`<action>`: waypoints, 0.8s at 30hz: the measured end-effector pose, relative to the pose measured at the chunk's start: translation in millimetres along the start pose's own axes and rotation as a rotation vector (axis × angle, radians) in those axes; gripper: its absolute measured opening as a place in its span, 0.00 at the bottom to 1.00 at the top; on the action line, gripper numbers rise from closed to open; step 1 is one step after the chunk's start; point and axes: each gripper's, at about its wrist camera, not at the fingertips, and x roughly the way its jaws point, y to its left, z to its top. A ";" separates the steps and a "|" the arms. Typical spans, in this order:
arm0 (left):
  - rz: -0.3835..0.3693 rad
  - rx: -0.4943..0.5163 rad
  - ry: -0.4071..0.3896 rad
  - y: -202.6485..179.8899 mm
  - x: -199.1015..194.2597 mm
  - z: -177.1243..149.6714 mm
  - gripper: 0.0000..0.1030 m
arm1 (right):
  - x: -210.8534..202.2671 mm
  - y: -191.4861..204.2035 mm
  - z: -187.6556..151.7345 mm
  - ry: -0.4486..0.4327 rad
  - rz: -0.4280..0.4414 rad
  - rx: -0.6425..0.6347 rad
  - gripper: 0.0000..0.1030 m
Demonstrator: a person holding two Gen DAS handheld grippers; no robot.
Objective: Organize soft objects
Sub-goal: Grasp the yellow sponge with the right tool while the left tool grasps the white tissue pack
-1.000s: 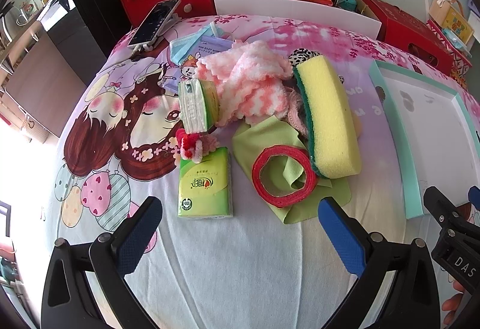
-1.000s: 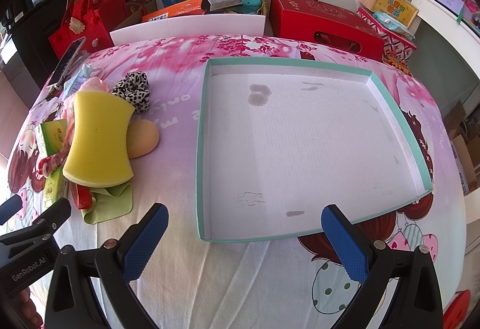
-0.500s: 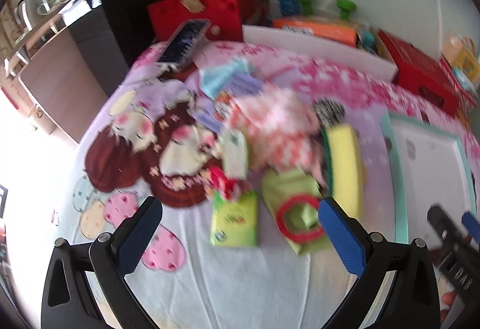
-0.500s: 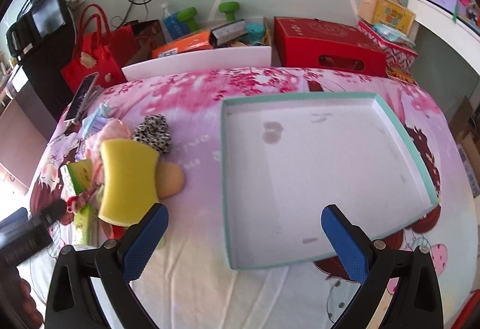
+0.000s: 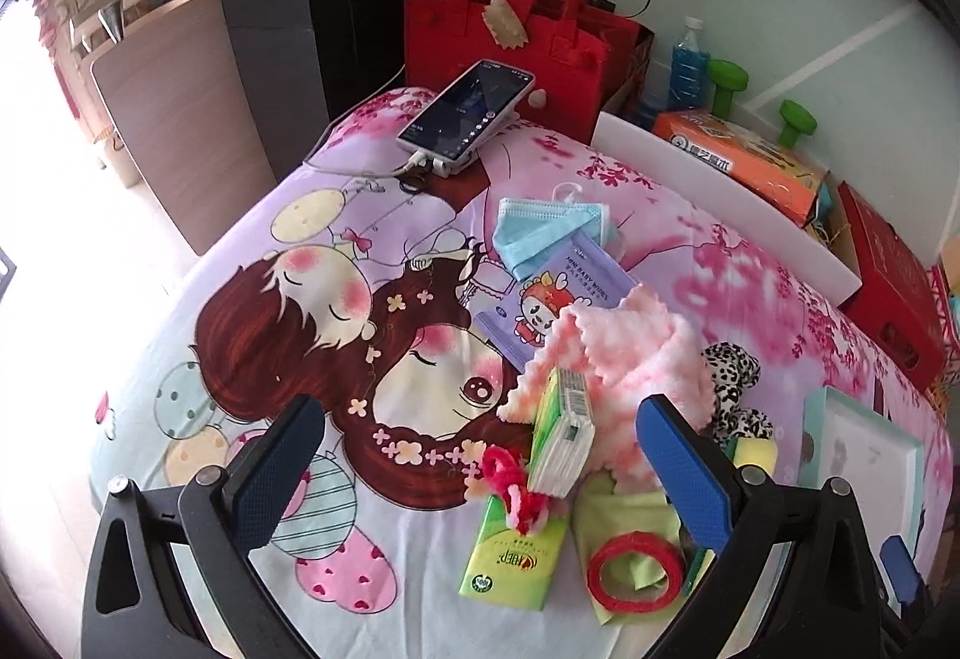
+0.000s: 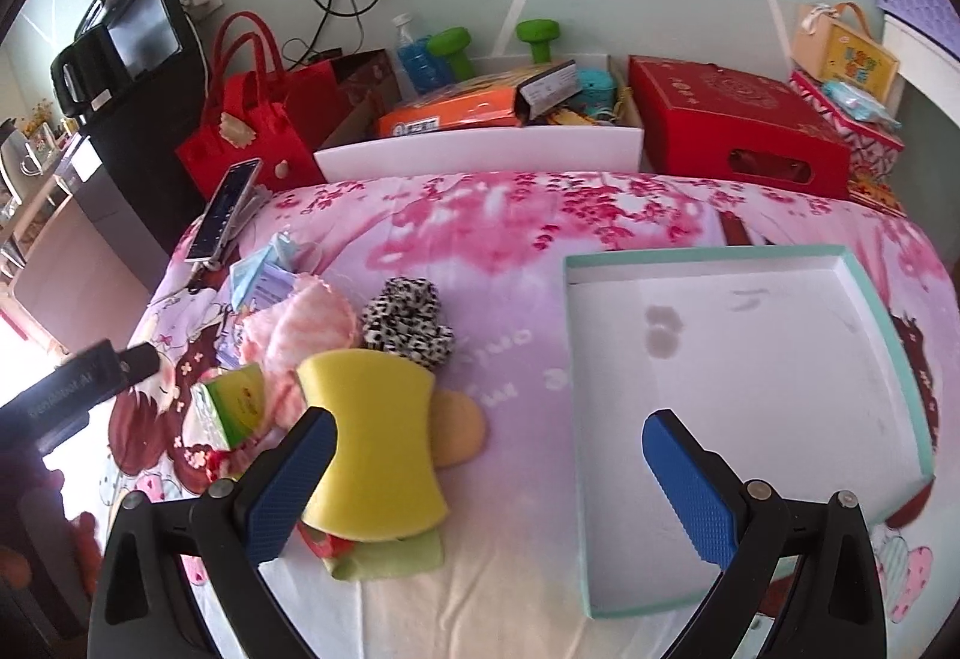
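A pile of soft things lies on the cartoon bedsheet: a yellow sponge (image 6: 375, 443), a pink-white fluffy cloth (image 5: 624, 359), a leopard scrunchie (image 6: 408, 323), a beige puff (image 6: 459, 428), a green cloth (image 5: 630, 515) with a red ring (image 5: 636, 569) on it, and tissue packs (image 5: 513, 554). A white tray with a teal rim (image 6: 900, 347) sits to the right. My left gripper (image 5: 480, 473) is open above the tissue packs. My right gripper (image 6: 489, 485) is open between the sponge and the tray.
A phone on a stand (image 5: 465, 116), a blue face mask (image 5: 543, 233) and a wipes pack (image 5: 564, 299) lie at the back left. A red bag (image 5: 510, 41), a white bin (image 6: 480, 152) and red boxes (image 6: 738, 125) line the far edge.
Both grippers have pulled back and turned left. The left view now shows more of the bed's left side; the right view now includes the sponge pile. Nothing was picked up.
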 end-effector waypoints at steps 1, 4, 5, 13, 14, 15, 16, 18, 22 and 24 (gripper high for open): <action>-0.004 -0.008 0.001 1.1 3.4 -0.7 1.00 | 2.5 1.7 0.3 0.004 0.004 -0.003 1.00; -0.022 -0.016 0.024 5.4 14.6 -4.8 1.00 | 14.6 9.4 -3.1 0.027 0.016 -0.025 1.00; -0.037 -0.017 0.041 7.7 20.0 -6.6 1.00 | 20.5 12.6 -5.5 0.043 0.021 -0.035 1.00; -0.070 -0.018 0.101 25.8 29.6 -14.6 1.00 | 48.0 31.3 -20.4 0.112 0.118 -0.033 1.00; -0.078 -0.017 0.107 26.5 29.9 -14.9 1.00 | 50.3 33.6 -22.6 0.117 0.120 -0.038 1.00; -0.085 -0.017 0.113 26.5 30.1 -15.0 1.00 | 52.3 35.2 -24.5 0.118 0.117 -0.042 1.00; -0.091 -0.014 0.118 25.0 30.4 -15.9 1.00 | 53.7 35.9 -25.8 0.119 0.116 -0.042 1.00; -0.097 0.001 0.123 21.0 31.0 -16.9 1.00 | 58.2 34.8 -28.2 0.125 0.123 -0.028 1.00; -0.110 0.033 0.117 9.6 33.1 -18.6 0.99 | 64.5 33.0 -30.6 0.138 0.117 -0.020 1.00; -0.133 0.026 0.120 6.3 35.9 -18.5 0.95 | 66.6 31.9 -30.8 0.139 0.120 -0.014 1.00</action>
